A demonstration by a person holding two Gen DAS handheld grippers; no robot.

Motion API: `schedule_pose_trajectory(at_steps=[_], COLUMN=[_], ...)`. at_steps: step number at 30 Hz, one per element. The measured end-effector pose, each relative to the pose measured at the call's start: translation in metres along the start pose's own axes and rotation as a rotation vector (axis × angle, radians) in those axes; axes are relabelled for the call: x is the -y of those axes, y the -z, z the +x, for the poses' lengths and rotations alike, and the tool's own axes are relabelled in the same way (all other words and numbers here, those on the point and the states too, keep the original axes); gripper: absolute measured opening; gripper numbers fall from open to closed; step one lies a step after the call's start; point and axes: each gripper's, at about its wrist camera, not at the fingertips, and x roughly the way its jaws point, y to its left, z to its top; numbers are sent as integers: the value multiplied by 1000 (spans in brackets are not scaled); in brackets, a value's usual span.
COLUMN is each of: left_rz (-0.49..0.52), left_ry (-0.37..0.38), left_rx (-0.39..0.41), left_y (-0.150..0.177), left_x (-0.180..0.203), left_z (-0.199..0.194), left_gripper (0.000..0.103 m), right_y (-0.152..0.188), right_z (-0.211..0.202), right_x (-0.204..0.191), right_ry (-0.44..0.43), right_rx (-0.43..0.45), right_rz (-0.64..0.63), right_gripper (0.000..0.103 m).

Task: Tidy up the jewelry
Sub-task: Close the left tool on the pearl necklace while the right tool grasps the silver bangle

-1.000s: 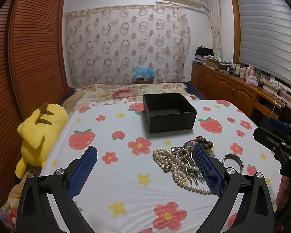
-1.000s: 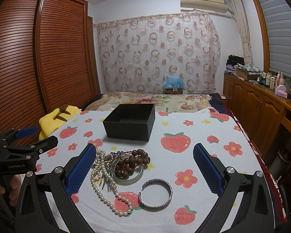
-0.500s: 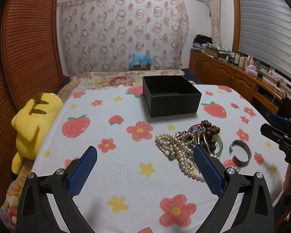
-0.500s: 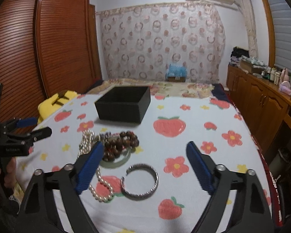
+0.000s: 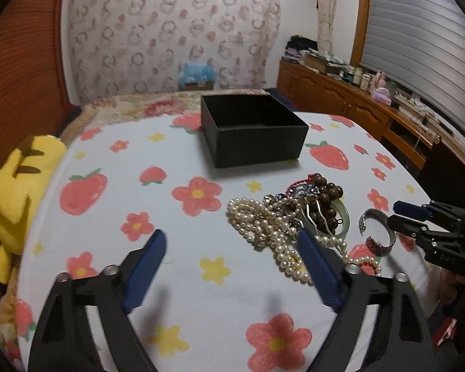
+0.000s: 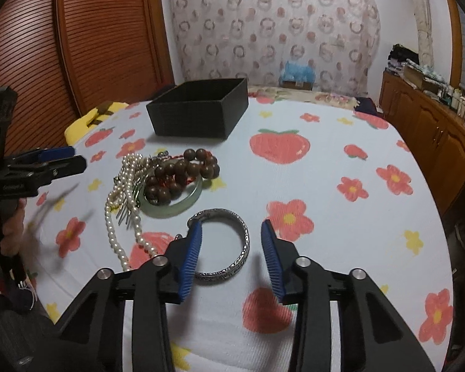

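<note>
On the strawberry-print bedspread lies a heap of jewelry: a pearl necklace (image 5: 263,226), brown wooden beads (image 6: 183,170) and a jade bangle (image 6: 173,207). A silver cuff bracelet (image 6: 245,241) lies apart, nearer to me. Behind the heap stands an open black box (image 5: 254,130), which looks empty. My right gripper (image 6: 231,232) hangs low over the cuff. Its jaws are closing with the cuff between them; a gap shows at the right pad. My left gripper (image 5: 232,241) is also closing, with only bedspread between its jaws. The pearls lie at its right finger.
A yellow plush toy (image 5: 18,186) lies at the bed's left edge. A slatted wooden wardrobe (image 6: 93,46) stands to the left. A low wooden cabinet (image 5: 356,111) with clutter on top runs along the right wall. A hand (image 6: 9,229) holds the left gripper's handle.
Both grippers have sunk toward the bed and tipped downward. The right jaws have narrowed a lot around the silver cuff. The left jaws have narrowed a little.
</note>
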Motion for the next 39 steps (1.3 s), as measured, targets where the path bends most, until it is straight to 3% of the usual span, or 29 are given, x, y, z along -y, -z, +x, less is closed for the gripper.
schedule_pose_trajectory(at_steps=[7, 16, 30, 32, 34, 36, 39], left_rz=[6, -66, 18, 25, 34, 34, 26], left_ry=[41, 97, 76, 84, 64, 63, 71], left_rx=[-54, -142, -219, -217, -202, -176, -128], left_y=[-14, -29, -37, -38, -38, -40, -45], left_x=[-1, -15, -14, -14, -12, -12, -12], left_z=[26, 58, 75, 75, 72, 66, 53], left_gripper=[47, 17, 15, 7, 6, 6, 6], right_y=[0, -1, 0, 0, 0, 1, 2], right_z=[6, 7, 8, 9, 10, 11, 13], right_x=[0, 3, 2, 1, 1, 1, 1], right_ry=[-7, -9, -6, -9, -7, -3, -9], right_rx=[-29, -33, -43, -53, -61, -66, -77], right_rz=[-4, 2, -5, -9, -14, -15, -19], right_gripper=[35, 33, 33, 33, 32, 18, 10])
